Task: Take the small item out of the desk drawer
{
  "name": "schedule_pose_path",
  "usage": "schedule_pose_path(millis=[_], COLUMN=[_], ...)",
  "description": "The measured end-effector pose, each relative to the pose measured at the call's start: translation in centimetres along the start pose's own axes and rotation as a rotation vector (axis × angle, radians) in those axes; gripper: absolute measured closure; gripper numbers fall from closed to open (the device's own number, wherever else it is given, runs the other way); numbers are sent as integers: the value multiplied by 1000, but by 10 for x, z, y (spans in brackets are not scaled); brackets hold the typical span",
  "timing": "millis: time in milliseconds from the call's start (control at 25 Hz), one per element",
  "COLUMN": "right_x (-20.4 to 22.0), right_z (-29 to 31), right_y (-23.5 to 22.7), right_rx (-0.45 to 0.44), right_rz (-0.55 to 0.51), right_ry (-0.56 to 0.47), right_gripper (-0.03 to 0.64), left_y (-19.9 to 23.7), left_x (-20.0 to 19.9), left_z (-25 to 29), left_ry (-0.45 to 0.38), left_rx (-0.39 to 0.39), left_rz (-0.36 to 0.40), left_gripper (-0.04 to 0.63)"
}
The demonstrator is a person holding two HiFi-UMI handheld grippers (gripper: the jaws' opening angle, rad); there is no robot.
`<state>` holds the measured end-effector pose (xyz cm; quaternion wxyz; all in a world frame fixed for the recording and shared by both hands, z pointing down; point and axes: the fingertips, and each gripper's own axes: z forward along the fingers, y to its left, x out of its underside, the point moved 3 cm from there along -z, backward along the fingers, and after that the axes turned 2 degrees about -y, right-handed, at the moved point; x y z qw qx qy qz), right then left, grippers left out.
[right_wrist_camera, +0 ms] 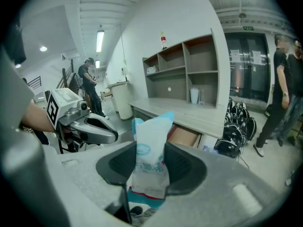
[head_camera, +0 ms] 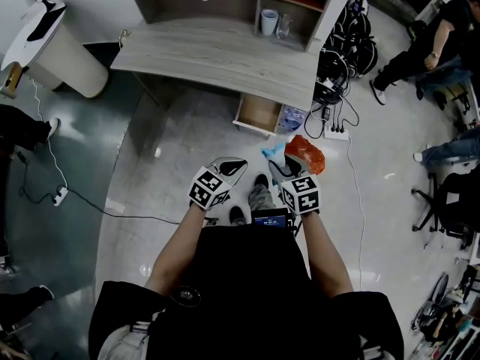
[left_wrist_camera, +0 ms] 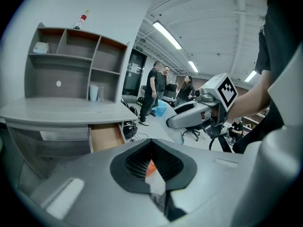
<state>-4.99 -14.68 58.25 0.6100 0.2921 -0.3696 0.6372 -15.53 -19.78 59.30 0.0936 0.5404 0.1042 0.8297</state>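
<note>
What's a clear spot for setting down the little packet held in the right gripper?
The desk top is bare from its left end to the shelf unit; the open drawer also looks empty. Crowded: the shelf nook with cups, and the floor right of the drawer, with a power strip and cables.

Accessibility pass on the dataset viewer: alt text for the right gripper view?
Right gripper clamps a white-and-blue packet upright between its jaws. Behind it, a grey desk with its drawer open; the left gripper is at left.
</note>
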Motion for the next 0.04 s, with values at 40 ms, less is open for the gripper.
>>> schedule_pose_path(millis=[40], right_x=[-1], right_z=[0], right_y=[0], right_rx=[0], right_rz=[0], right_ry=[0], right_gripper=[443], left_y=[1], left_x=[-1], left_z=[0], left_ry=[-1], left_rx=[0], left_rz=[0], left_gripper=[595])
